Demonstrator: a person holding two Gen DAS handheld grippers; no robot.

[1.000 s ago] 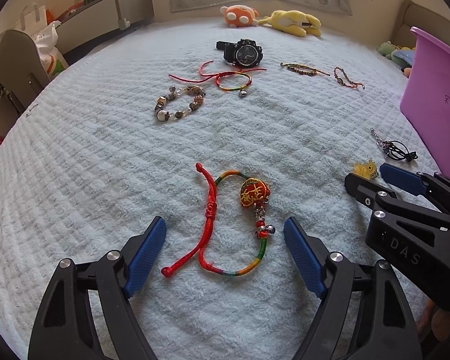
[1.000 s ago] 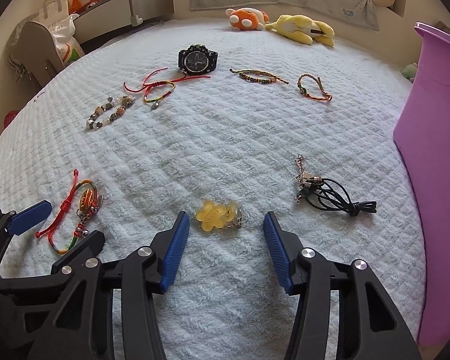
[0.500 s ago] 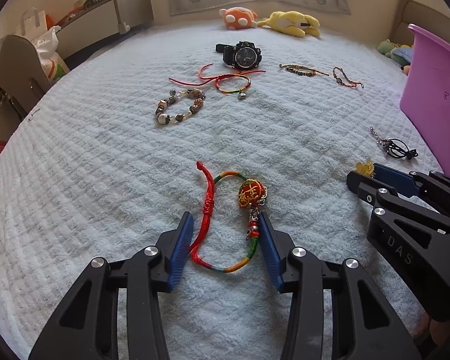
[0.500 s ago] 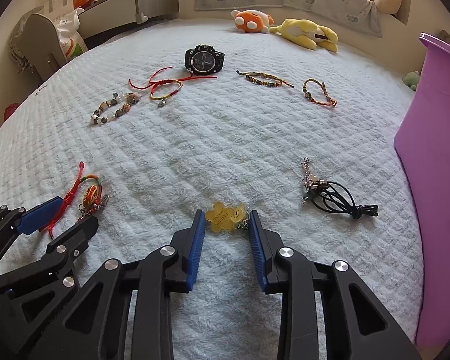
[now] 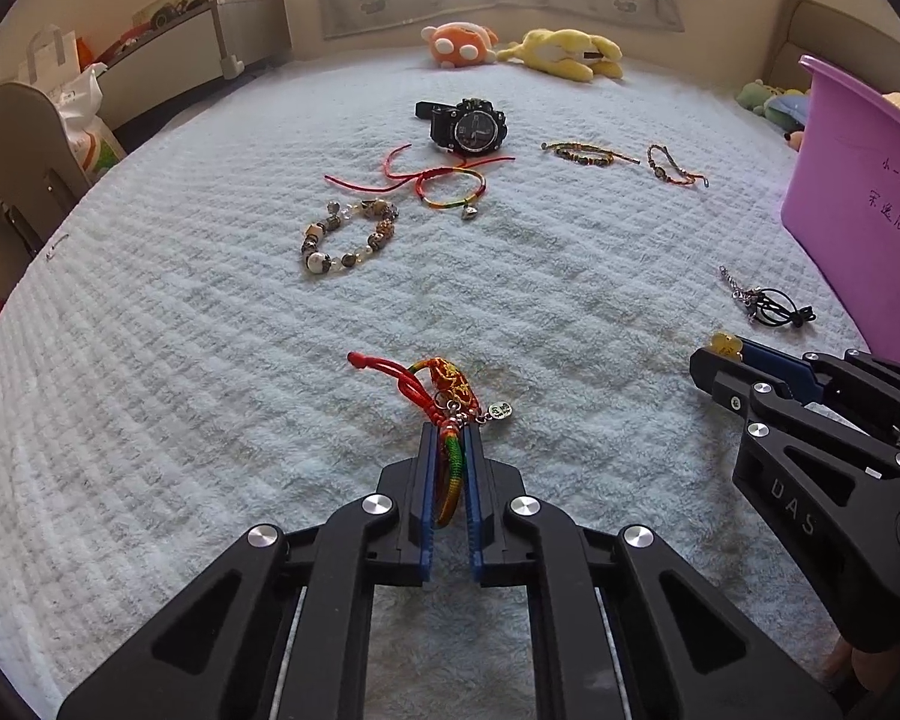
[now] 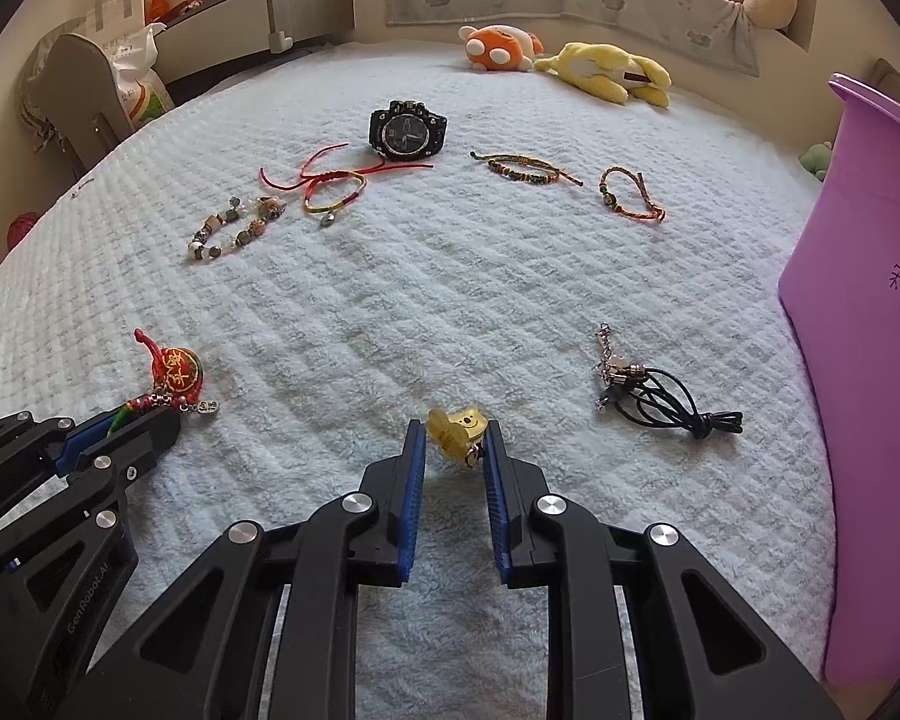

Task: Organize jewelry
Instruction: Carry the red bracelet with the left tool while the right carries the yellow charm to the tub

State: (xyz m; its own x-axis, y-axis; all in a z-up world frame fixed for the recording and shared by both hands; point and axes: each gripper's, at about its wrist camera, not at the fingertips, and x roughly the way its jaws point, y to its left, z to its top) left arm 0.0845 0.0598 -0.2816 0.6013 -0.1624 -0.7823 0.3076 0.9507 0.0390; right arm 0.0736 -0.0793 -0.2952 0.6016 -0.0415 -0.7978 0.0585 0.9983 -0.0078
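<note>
My left gripper is shut on a red and rainbow cord bracelet with a red charm; its cord is pinched between the blue pads and the charm hangs forward, also in the right wrist view. My right gripper is shut on a yellow bear charm, held at the fingertips just above the white blanket. The same charm shows at the right gripper's tips in the left wrist view. A purple bin stands at the right.
On the blanket lie a black watch, a red cord bracelet, a bead bracelet, two woven bracelets and a black cord necklace. Plush toys lie at the far edge.
Both grippers closed from wide open: the left onto the red and rainbow bracelet, the right onto the yellow charm. Both items now look raised off the blanket.
</note>
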